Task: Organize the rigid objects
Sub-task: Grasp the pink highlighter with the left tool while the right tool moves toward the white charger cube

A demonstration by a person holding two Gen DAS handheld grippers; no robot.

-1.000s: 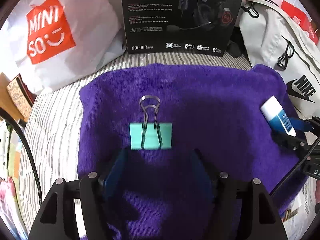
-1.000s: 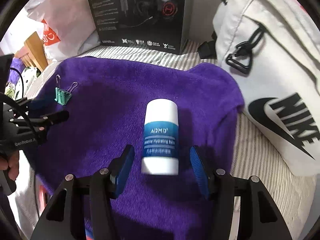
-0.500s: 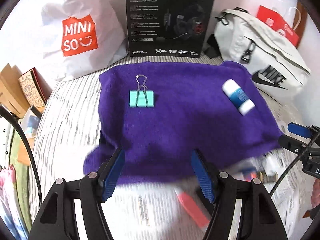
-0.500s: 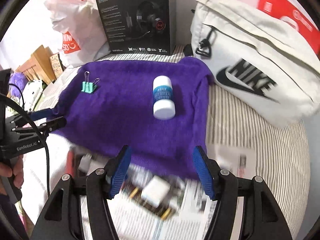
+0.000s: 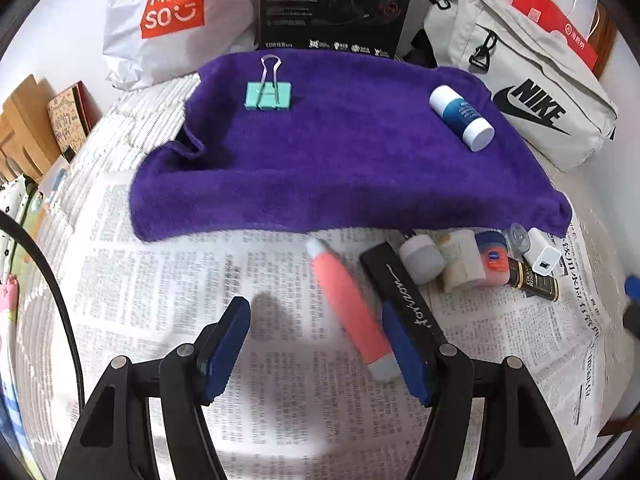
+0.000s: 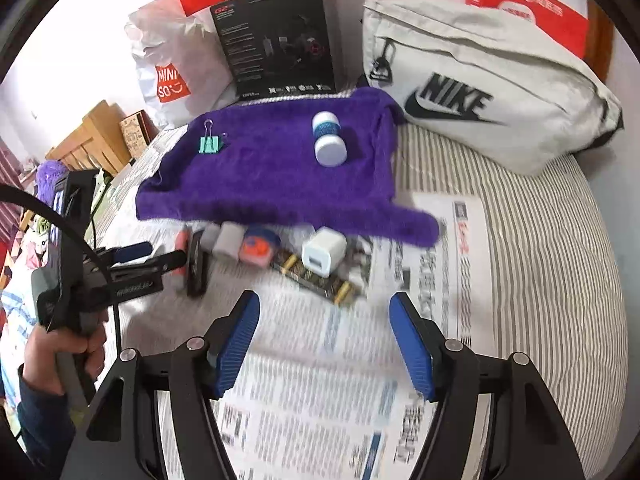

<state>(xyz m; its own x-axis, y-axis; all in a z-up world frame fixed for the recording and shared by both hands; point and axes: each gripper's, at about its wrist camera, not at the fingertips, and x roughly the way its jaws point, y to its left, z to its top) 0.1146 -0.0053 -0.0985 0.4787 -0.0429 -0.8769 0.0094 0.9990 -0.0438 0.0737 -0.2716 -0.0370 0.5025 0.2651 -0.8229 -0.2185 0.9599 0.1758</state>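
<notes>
A teal binder clip (image 5: 268, 95) (image 6: 209, 144) and a white and blue bottle (image 5: 461, 117) (image 6: 329, 139) lie on a purple towel (image 5: 340, 160) (image 6: 272, 172). In front of the towel, a heap on newspaper holds a coral tube (image 5: 348, 308), a black case (image 5: 404, 292), a grey jar (image 5: 421, 258), an orange tin (image 5: 494, 256) (image 6: 256, 248), a white charger (image 5: 541, 256) (image 6: 323, 256) and a dark tube (image 6: 316, 278). My left gripper (image 5: 316, 348) (image 6: 154, 254) stands open over the newspaper, its right pad beside the coral tube. My right gripper (image 6: 326, 344) has nothing between its jaws, which are opening.
A Miniso bag (image 5: 172, 12), a black headset box (image 5: 336, 4) and a white Nike bag (image 5: 524, 92) (image 6: 480, 96) stand behind the towel. A red bag (image 6: 524, 8) is at the back right. Striped bedding (image 6: 540, 240) lies to the right. A hand (image 6: 60, 356) holds the left gripper.
Both grippers have pulled back from the towel toward the newspaper, leaving the clip and the bottle lying on it. The heap of small items has come into view.
</notes>
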